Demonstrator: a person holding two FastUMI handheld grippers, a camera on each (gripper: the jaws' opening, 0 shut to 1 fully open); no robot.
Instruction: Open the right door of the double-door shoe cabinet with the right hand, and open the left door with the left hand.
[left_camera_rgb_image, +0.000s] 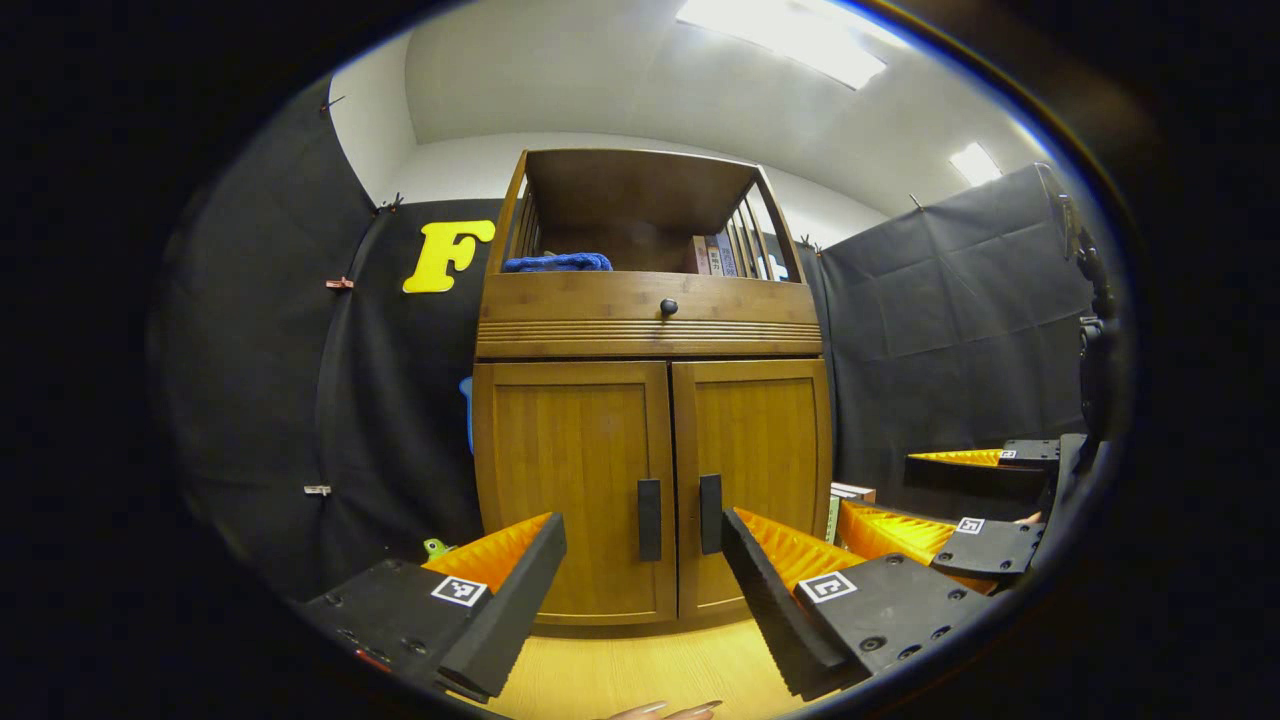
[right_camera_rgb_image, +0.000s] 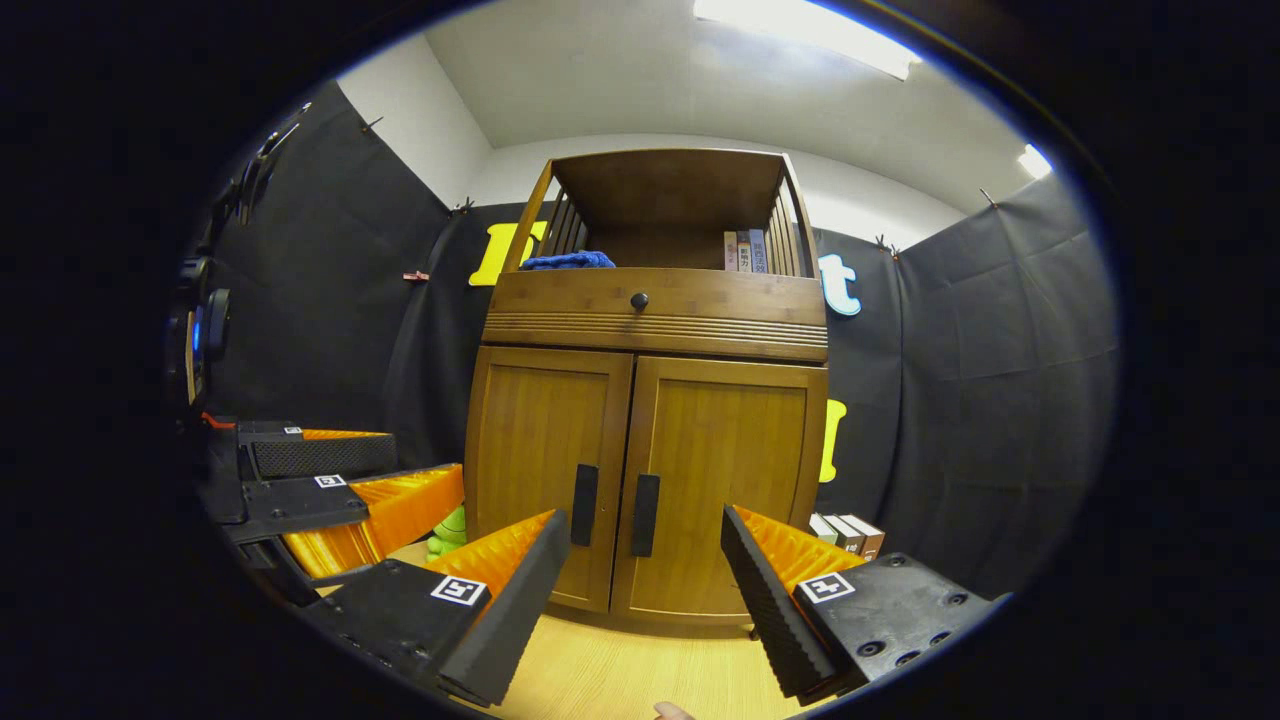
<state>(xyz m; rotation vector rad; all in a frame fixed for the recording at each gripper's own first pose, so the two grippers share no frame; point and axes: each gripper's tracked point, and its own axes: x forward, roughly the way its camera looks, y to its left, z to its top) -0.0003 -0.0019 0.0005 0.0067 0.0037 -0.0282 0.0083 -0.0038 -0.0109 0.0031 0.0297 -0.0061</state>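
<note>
Both tools spread wide, holding nothing, short of the closed shoe cabinet.

In the left gripper view the left tool (left_camera_rgb_image: 645, 585) frames both door handles — left handle (left_camera_rgb_image: 650, 519), right handle (left_camera_rgb_image: 710, 513) — and the right tool (left_camera_rgb_image: 935, 500) shows off to one side. The right gripper view adds small books (right_camera_rgb_image: 848, 532) on the floor beside the shoe cabinet (right_camera_rgb_image: 645, 440) (doors shut), ahead of the right tool (right_camera_rgb_image: 645, 585).

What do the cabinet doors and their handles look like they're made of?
The right door and left door look like bamboo or wood veneer, given the fine vertical grain and satin sheen. The handles are matte black bars, either metal or plastic.
</note>
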